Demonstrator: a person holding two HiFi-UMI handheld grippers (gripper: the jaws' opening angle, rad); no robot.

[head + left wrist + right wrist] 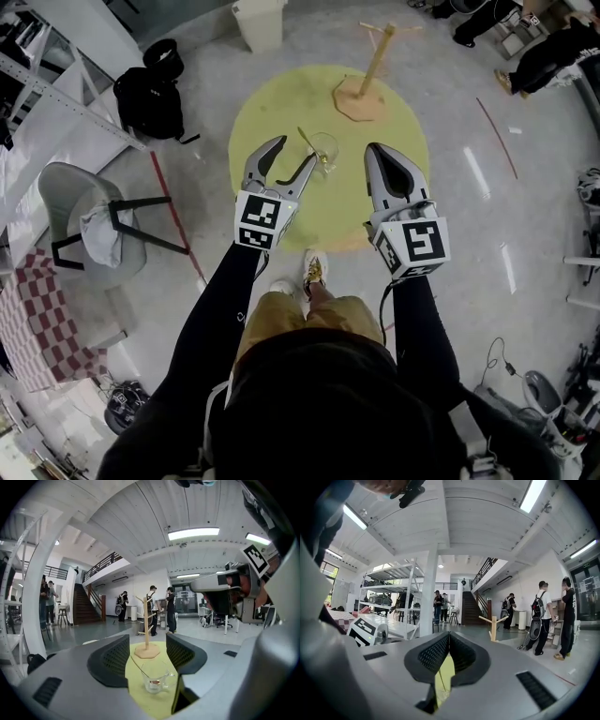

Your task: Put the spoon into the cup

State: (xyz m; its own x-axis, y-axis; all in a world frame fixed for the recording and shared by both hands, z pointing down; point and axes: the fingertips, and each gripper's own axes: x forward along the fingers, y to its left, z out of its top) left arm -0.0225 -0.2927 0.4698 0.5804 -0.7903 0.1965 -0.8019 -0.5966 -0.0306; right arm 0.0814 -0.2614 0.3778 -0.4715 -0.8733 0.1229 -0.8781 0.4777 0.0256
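A clear glass cup [324, 150] stands on the round yellow table [272, 103], and the thin spoon [306, 139] leans inside it with its handle up to the left. My left gripper [295, 155] is open just left of the cup, its right finger close to the glass. The left gripper view frames the cup [156, 679] and spoon [138, 665] between the open left gripper [147, 656], untouched. My right gripper [375, 150] hovers shut and empty to the right of the cup. In the right gripper view the right gripper [449, 637] has its tips together.
A wooden mug tree [361, 94] stands at the table's far side. On the floor are a white bin [260, 23], a black backpack [150, 94] and a grey chair [84, 225] to the left. People stand far off by the stairs [152, 609].
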